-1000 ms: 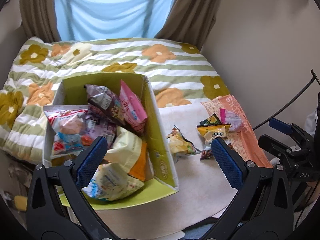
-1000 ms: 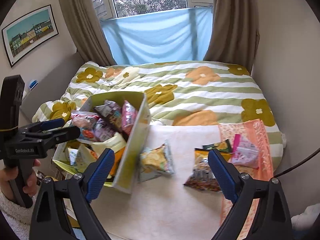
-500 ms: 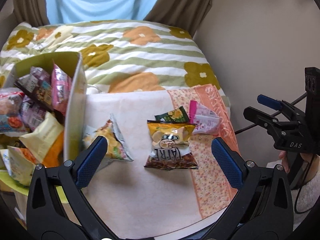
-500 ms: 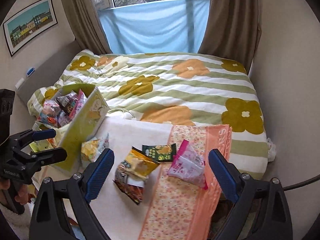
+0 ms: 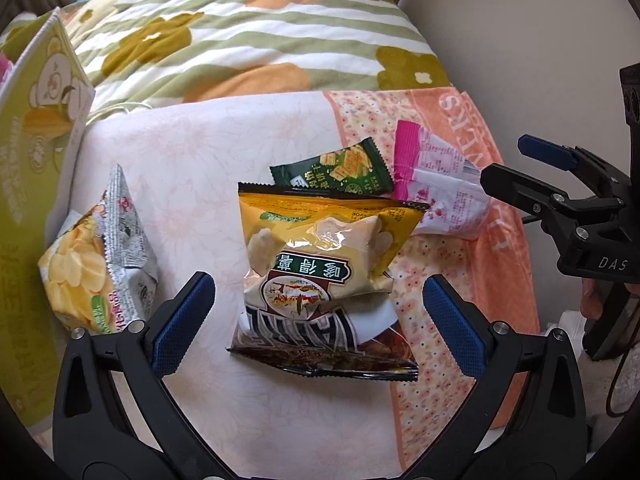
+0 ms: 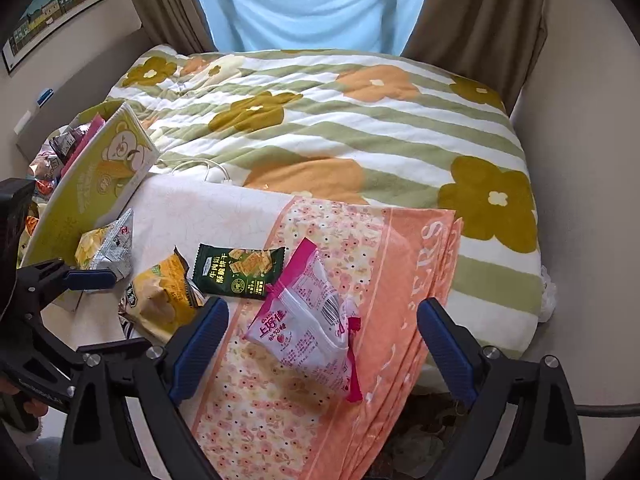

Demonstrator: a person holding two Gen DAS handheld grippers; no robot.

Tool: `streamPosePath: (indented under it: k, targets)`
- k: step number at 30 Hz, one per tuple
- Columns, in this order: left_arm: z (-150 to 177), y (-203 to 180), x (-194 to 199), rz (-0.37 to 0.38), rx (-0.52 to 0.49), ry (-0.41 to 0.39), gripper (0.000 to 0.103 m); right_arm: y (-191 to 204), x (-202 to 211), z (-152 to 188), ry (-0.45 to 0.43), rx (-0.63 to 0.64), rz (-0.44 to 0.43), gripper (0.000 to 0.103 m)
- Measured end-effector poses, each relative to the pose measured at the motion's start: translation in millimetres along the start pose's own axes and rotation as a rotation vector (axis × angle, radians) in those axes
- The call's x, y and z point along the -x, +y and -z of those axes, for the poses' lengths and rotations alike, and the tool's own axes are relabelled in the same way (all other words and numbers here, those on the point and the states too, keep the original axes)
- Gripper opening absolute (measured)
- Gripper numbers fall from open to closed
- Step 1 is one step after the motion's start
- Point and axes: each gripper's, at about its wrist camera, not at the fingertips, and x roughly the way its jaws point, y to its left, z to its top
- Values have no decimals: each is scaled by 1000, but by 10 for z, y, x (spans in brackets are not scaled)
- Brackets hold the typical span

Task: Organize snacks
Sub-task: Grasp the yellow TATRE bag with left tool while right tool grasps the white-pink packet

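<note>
Snack bag (image 5: pixel 320 264): puffed yellow-and-brown foil, lying flat on towel (image 5: pixel 192 152).

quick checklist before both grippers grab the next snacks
1. Left gripper open: ok.
2. Right gripper open: ok.
3. Yellow bag between left fingers: ok.
4. Pink bag between right fingers: ok.
5. Yellow bag free of others: not ok, it overlaps the green packet and the pink bag.
6. Room left in box: cannot tell.
</note>
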Motion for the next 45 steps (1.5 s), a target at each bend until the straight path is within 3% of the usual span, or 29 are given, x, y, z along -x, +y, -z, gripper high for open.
streamPosePath:
  k: [4,10,20,31,45]
  targets:
    - [40,15,-207,-10,-4,30,103,79,-305,3,61,66,-5,94]
    - [72,0,-409,10,4,68,86,132,-626,29,134,145,-2,94]
    - [83,-35,-363,6,-16,28,70,126,-773,50,176,202,-10,94]
    - [92,-179,-246,-13,-57,5,67,105,-899,85,210,165,-87,93]
    - [124,-213,-132,-28,-37,-16,67,108,-739,248,185,160,-96,61]
